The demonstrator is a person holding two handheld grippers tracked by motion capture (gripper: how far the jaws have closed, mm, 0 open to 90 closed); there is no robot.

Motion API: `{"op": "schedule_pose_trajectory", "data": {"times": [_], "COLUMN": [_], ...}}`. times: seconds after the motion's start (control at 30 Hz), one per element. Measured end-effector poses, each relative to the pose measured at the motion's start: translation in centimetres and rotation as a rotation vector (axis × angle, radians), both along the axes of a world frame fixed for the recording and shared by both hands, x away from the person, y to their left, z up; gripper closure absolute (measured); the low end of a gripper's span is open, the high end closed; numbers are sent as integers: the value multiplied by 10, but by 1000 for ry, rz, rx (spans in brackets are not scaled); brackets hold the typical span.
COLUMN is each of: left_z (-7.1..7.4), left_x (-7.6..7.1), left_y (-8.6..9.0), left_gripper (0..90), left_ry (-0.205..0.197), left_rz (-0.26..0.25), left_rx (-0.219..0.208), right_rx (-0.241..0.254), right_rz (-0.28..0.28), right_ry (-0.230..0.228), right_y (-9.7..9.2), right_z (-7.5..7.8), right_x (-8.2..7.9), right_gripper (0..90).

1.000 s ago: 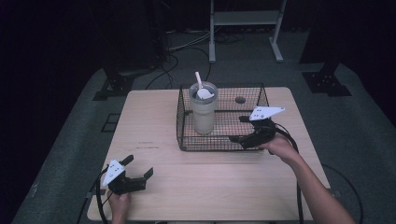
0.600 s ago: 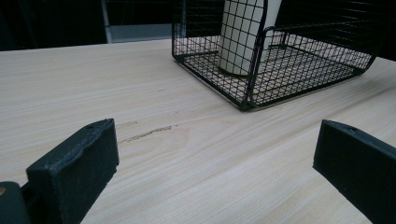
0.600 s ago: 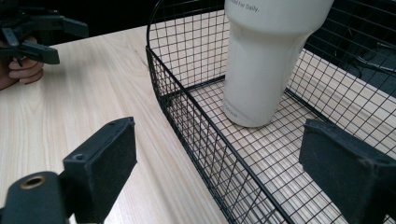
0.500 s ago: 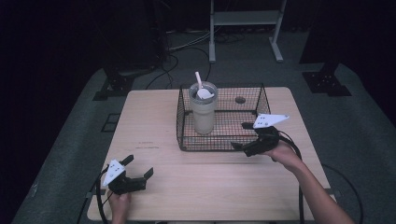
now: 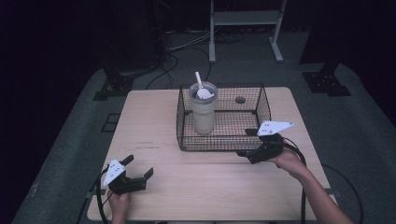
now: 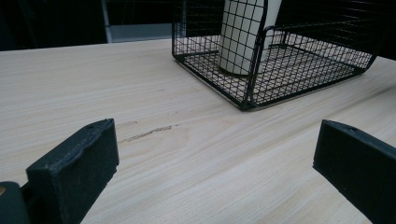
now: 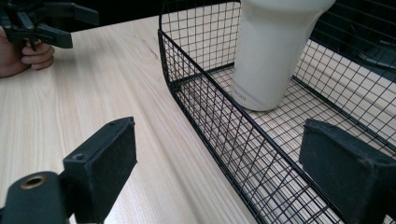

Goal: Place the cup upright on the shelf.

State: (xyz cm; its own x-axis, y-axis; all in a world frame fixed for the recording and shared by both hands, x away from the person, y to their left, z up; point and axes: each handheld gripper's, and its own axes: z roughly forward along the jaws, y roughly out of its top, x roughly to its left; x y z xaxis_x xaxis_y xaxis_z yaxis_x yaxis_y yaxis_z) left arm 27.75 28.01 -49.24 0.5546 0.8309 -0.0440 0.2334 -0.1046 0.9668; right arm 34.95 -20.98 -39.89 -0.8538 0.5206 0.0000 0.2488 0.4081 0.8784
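High view: wire basket (image 5: 261,100) on table (image 5: 154,121), centre-rear; pale tumbler (image 5: 202,112) upright in its left part, white spoon (image 5: 201,87) inside. Right gripper (image 5: 246,154) at basket's near right corner, left gripper (image 5: 138,171) near front-left edge — well apart.

Left gripper view: jaws spread, nothing between, basket ahead.

Right gripper view: jaws spread, straddling basket's near wall — tumbler beyond.

The tumbler (image 7: 275,51) is cut off above by the right gripper view's top edge.
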Motion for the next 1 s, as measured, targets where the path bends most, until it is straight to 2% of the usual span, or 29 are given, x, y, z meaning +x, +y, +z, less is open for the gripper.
{"op": "schedule_pose_trajectory", "data": {"times": [0.63, 1.0], "left_z": [0, 0], "left_x": [0, 0], "left_y": [0, -1], "left_gripper": [0, 0], "left_ry": [-1, 4], "left_rz": [-1, 2], "left_rx": [1, 1], "right_rx": [11, 34], "right_rz": [8, 13], "right_ry": [7, 8], "right_y": [-11, -20], "right_z": [-14, -24], "right_x": [-20, -31], "right_gripper": [105, 131]}}
